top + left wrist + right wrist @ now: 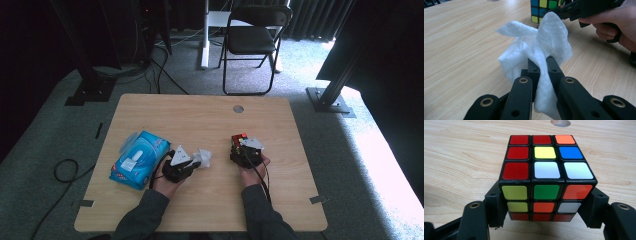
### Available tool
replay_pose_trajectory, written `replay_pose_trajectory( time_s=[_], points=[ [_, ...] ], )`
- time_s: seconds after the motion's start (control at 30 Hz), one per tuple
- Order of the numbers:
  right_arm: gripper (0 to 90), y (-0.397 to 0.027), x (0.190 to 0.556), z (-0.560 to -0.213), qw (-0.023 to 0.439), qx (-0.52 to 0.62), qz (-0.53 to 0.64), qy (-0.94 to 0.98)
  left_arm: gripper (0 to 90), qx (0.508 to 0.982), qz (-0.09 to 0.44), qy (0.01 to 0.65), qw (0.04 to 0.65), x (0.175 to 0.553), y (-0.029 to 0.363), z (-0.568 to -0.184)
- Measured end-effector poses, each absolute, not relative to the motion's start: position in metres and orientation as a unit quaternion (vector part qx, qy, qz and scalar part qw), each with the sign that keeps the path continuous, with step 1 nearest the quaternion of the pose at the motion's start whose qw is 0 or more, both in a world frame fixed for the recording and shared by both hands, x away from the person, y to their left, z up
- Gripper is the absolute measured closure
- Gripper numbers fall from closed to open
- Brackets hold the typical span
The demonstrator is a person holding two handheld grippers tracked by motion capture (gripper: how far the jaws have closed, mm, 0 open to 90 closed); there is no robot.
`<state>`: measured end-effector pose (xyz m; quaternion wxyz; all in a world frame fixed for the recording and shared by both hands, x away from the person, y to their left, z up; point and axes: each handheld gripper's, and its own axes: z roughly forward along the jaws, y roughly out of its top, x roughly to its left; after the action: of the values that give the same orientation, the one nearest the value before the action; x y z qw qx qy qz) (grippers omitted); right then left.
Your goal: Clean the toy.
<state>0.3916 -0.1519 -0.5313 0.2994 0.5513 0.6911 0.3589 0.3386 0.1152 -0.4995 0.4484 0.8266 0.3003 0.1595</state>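
The table (pixel 210 195) is a pale wooden top with rounded corners, a small round hole (pixel 238 108) near its far edge, and grey carpet on all sides. Its far half is bare, and so is the strip along the right edge; the near edge has open wood between the two sleeves. A folding chair (pixel 252 37) stands on the carpet well beyond the far edge.

A blue pack of wipes (pixel 139 159) lies toward the left side, slanted, with a margin of wood between it and the left edge. Just beside it is the left tongs (pixel 192 163), closed tight on a crumpled white wipe (pixel 536 50) that stands up from between the jaws, its lower part close to the table.

The puzzle cube (pixel 544 177) sits right of the middle, well apart from the right edge. The right tongs (pixel 544 207) grips it by two opposite sides, jaws pressed against its lower rows. Bare wood lies between wipe and cube.
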Motion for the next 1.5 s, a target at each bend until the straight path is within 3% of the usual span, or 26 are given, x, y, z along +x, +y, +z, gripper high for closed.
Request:
replay_pose_trajectory(
  time_s=[1.5],
  points=[
    [33.9, -0.1524, 0.3985, -0.5405, 0.285, 0.58, 0.349, 0.678, 84.6, 0.825, 0.159, 0.302, 0.449, 0.3386, 0.1157, -0.4995]
  ],
)
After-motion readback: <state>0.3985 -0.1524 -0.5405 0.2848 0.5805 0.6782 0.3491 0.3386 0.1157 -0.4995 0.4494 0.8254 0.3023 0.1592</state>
